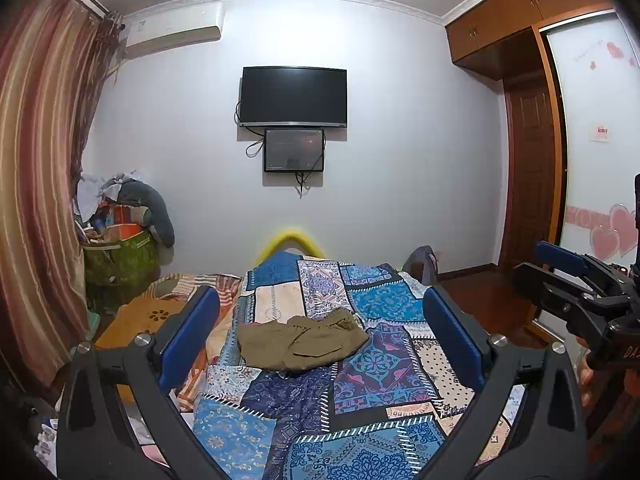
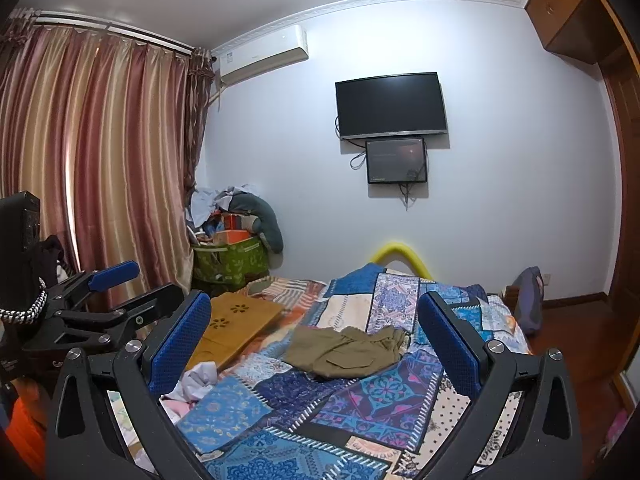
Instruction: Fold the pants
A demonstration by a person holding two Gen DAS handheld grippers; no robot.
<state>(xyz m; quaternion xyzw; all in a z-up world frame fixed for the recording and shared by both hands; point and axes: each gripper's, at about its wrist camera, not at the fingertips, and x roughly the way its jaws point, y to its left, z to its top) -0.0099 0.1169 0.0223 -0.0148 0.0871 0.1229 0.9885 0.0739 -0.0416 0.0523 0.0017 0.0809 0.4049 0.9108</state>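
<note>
Nearest the lens, the left gripper (image 1: pixel 320 332) stands spread wide, its blue-padded fingers (image 1: pixel 188 332) holding nothing; the right gripper (image 2: pixel 314 336) is likewise wide open and empty. Both hang short of the olive-green cotton pants (image 1: pixel 301 339), which lie in a compact bundle on the blue patchwork quilt (image 1: pixel 384 304), just right of the tan wooden board (image 2: pixel 236 322). The bundle's long axis runs left to right across the quilt, gathered edge toward the far wall. Folding looks largely done, though the edges sit rumpled; perhaps tidying remains.
</note>
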